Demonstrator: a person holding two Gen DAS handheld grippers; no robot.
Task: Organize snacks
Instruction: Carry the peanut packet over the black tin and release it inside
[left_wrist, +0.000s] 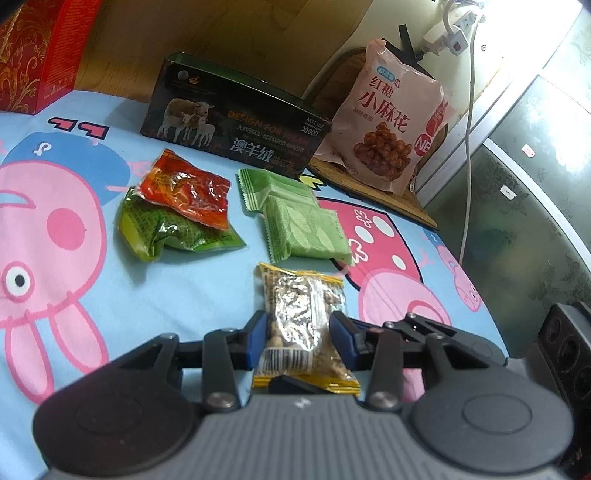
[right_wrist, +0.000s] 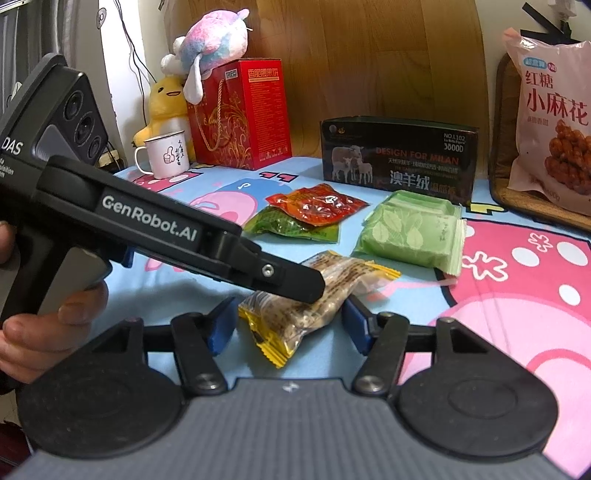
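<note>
Snacks are laid out on a blue cartoon sheet (left_wrist: 192, 295). A yellow peanut packet (left_wrist: 304, 325) is held between the blue pads of the left claw (left_wrist: 298, 334), which is closed on it. The packet's long side points away from this claw, toward the green packets (left_wrist: 303, 221). In the right view, the packet (right_wrist: 314, 295) is seen lifted a little above the sheet, with its long side slanting across the gap of the right claw (right_wrist: 288, 328). The right claw is spread wide and holds nothing. The packet is just in front of it. A red packet (right_wrist: 317, 205) lies on a dark green one (right_wrist: 284, 225) farther back. Part of the peanut packet is hidden by the left claw's black finger.
</note>
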